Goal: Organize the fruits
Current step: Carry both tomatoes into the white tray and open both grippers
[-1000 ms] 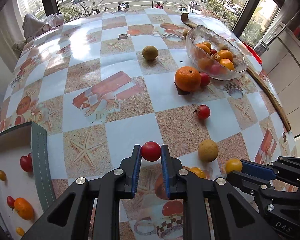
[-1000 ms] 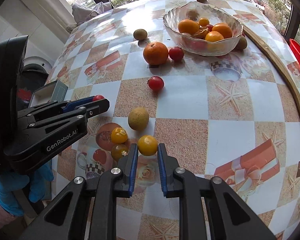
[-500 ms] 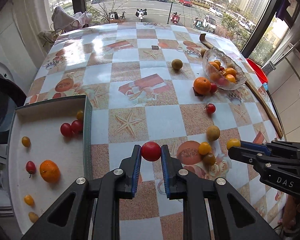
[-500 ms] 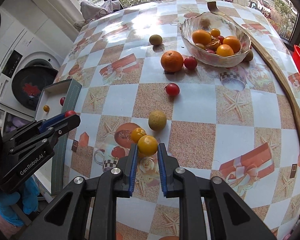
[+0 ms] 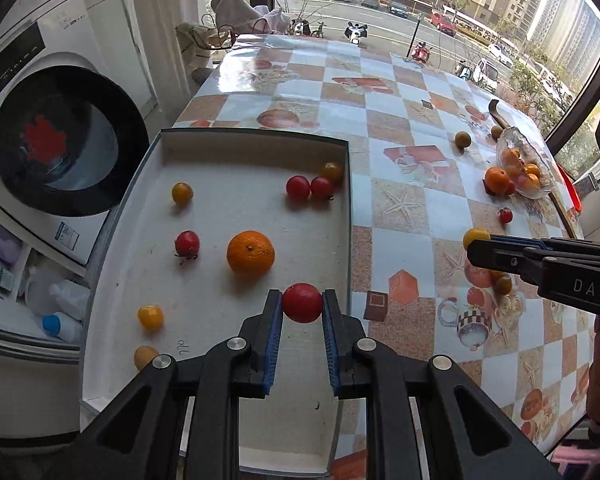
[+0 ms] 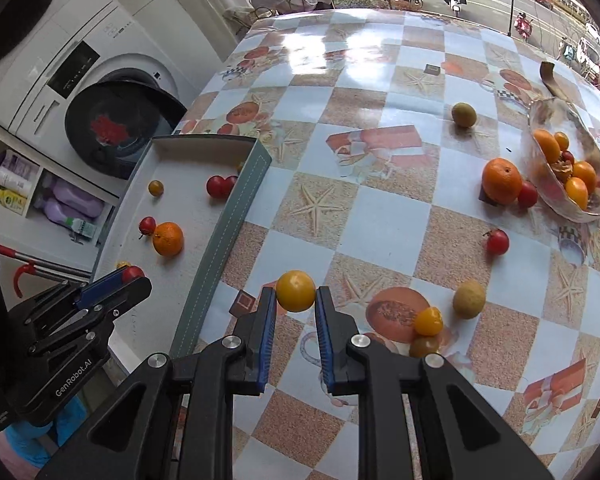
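Observation:
My left gripper (image 5: 302,304) is shut on a red tomato (image 5: 302,303) and holds it above the white tray (image 5: 220,152), near its right wall. The tray holds an orange (image 5: 250,253), several red tomatoes and small yellow fruits. My right gripper (image 6: 296,293) is shut on a yellow tomato (image 6: 295,291) above the table, just right of the tray's grey wall (image 6: 220,248). It also shows in the left wrist view (image 5: 476,240). The left gripper shows in the right wrist view (image 6: 128,276) over the tray.
A glass bowl (image 6: 540,120) of fruit stands at the far right, with an orange (image 6: 502,181) and tomato beside it. Loose fruits (image 6: 469,299) lie on the patterned tablecloth. A washing machine (image 5: 52,136) stands left of the table.
Both grippers have moved left with their fruit. The left one now hangs over the tray; the right one has come close to the tray's wall.

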The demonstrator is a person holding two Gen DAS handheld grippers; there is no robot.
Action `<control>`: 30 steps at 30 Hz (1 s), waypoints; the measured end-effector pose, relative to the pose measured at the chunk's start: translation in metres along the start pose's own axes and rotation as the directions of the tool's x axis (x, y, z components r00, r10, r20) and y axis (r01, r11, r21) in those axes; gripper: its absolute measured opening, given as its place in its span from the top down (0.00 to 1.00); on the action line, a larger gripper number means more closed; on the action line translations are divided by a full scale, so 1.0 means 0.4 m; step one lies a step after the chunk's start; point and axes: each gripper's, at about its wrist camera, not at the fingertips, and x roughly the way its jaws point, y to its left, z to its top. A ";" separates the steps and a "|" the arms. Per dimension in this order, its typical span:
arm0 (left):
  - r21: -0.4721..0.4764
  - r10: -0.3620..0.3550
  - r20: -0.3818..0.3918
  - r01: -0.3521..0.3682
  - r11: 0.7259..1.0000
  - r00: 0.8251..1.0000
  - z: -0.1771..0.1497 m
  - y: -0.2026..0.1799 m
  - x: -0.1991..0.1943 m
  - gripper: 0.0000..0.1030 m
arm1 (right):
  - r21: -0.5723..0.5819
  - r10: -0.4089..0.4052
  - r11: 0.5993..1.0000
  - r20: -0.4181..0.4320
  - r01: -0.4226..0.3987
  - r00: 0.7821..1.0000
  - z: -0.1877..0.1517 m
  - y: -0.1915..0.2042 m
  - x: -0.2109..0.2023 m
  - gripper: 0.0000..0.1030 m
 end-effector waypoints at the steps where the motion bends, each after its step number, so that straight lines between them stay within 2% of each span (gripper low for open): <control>1: -0.015 0.006 -0.003 -0.006 1.000 1.000 -0.008 0.018 0.001 0.79 | -0.011 0.006 1.000 -0.005 -0.007 1.000 0.009 0.019 0.010 0.79; 7: -0.085 0.039 -0.026 -0.041 0.996 0.999 -0.037 0.108 0.032 0.79 | -0.070 0.041 0.997 -0.038 -0.043 0.998 0.069 0.124 0.078 0.79; 14: -0.113 0.062 -0.043 -0.067 0.991 0.997 -0.045 0.155 0.081 0.79 | -0.093 0.043 0.994 -0.076 -0.050 0.996 0.138 0.203 0.171 0.79; 30: -0.096 0.067 -0.074 -0.074 0.993 0.995 -0.039 0.166 0.129 0.79 | -0.079 0.001 0.997 -0.143 -0.012 0.990 0.196 0.245 0.302 0.79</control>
